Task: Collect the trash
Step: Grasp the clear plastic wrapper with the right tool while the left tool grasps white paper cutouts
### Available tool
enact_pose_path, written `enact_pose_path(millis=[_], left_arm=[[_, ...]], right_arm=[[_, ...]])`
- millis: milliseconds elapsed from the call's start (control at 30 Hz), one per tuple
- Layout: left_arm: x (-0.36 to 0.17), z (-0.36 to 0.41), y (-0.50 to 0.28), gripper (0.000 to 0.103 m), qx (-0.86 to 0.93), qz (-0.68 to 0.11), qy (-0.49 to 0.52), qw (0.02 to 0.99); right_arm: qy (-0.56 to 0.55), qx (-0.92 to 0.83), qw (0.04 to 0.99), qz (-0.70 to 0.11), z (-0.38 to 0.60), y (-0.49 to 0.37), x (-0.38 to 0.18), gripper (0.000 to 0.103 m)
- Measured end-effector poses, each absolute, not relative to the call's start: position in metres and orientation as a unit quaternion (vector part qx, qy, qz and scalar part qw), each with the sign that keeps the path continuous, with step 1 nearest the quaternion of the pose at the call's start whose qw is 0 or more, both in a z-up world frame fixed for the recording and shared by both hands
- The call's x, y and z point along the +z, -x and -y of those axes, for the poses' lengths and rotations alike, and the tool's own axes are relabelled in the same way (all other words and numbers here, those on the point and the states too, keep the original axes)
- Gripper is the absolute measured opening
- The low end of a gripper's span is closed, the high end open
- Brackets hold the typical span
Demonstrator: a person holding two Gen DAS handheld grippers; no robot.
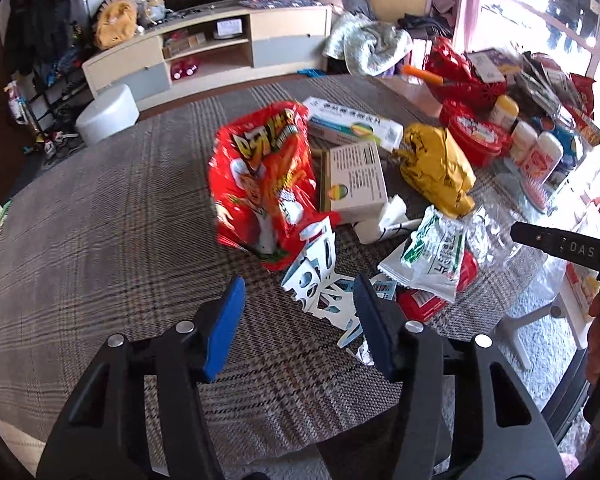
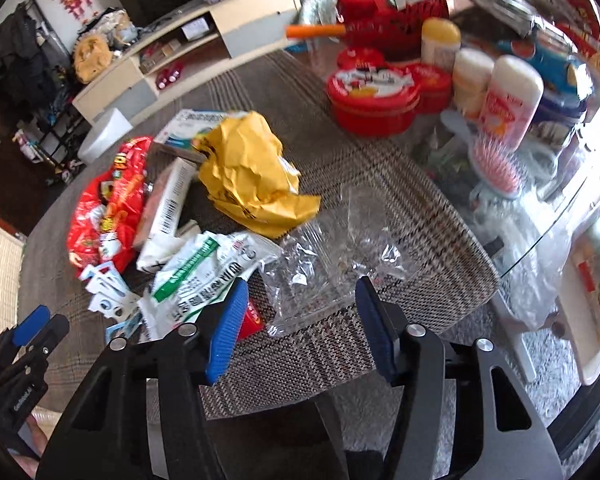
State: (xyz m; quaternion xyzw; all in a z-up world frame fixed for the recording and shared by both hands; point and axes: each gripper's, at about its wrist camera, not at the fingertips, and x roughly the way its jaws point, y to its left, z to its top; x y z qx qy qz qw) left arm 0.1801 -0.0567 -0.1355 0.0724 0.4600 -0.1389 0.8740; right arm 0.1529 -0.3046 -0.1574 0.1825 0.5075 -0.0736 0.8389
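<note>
While both tools tilt down over the checked tablecloth (image 1: 100, 220), I see my left gripper (image 1: 300, 320) with jaws apart and nothing between them, just short of the white cutout card (image 1: 316, 272). My right gripper (image 2: 300, 320) is likewise apart and empty, above the clear plastic wrapper (image 2: 332, 256). Trash lies around the crumpled yellow bag (image 2: 252, 176): red snack bag (image 1: 260, 184) beyond it, white-green packet (image 2: 196, 272) nearer me.
</note>
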Motion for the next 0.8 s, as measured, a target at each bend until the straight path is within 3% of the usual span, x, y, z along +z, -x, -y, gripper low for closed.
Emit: enact_pose_path(millis=[367,533,600,800], left_arm=[[-0.175,0.060,-0.211,0.052,-0.156,-0.492,-0.054,0.855],[-0.190,0.064,-0.222,0.046,-0.175,-0.508,-0.035,0.843],[-0.193,0.066,-0.223,0.033,-0.181,-0.509,-0.032,0.841],[-0.197,0.071,-0.225,0.010,-0.190,-0.511,-0.026,0.838]], right_arm=[[-0.200,-0.100,0.818,-0.529,0.310,-0.166,-0.187,0.057],[-0.204,-0.099,0.819,-0.526,0.317,-0.173,-0.189,0.054],[-0.202,-0.102,0.820,-0.525,0.320,-0.172,-0.191,0.042],[-0.186,-0.108,0.825,-0.523,0.320,-0.172,-0.191,0.027]])
